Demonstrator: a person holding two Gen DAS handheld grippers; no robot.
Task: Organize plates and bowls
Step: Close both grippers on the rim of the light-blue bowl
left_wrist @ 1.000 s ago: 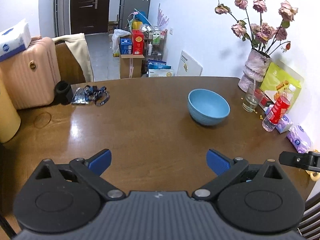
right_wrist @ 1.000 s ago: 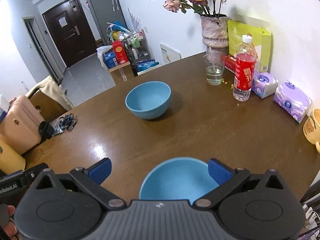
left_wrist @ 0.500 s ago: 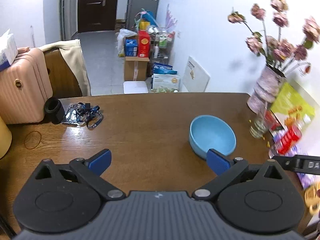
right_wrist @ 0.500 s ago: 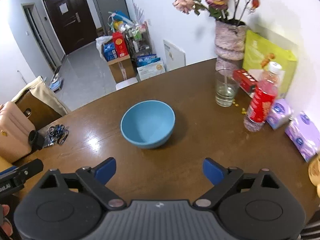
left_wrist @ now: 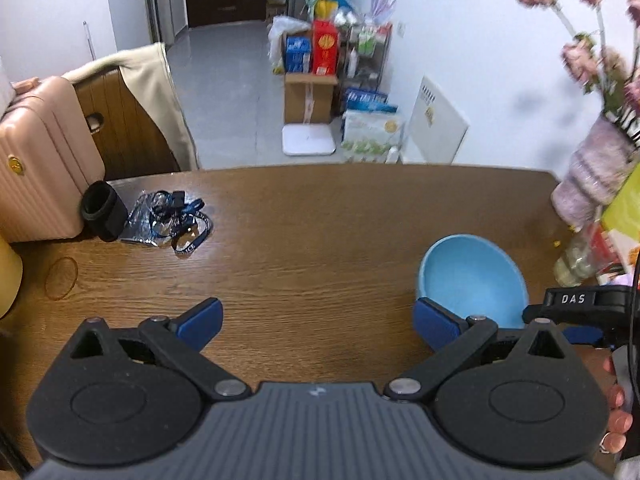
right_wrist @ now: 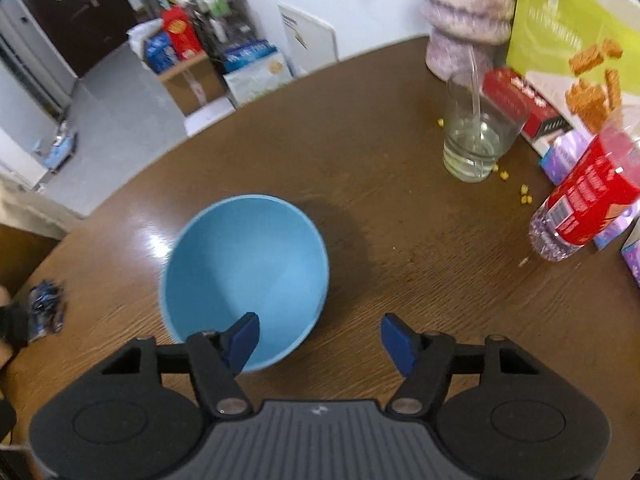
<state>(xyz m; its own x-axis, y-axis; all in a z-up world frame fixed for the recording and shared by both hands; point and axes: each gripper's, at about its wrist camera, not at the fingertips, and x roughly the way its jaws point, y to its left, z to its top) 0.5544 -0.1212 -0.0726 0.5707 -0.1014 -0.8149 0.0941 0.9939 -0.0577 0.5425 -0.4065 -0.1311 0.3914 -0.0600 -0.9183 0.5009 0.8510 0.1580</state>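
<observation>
While the right claw (right_wrist: 320, 338) pointed steeply down at the brown wooden counter (right_wrist: 400, 264), its jaws were closing, not yet pressing on anything. Its left blue pad hung over the near inside of the round light-blue bowl (right_wrist: 244, 268); the right pad stood outside the rim, over bare wood. That bowl sat upright and empty near the counter's middle. A clear drinking glass holding a little water (right_wrist: 476, 140), a red-labelled plastic bottle (right_wrist: 580, 200) and scattered yellow crumbs lay well to its right.

The left claw (left_wrist: 316, 320) stood wide open and empty above the counter, the bowl (left_wrist: 472, 276) just past its right pad. A tangled blue lanyard (left_wrist: 176, 220) lay far left, beside a black cylinder (left_wrist: 100, 216).
</observation>
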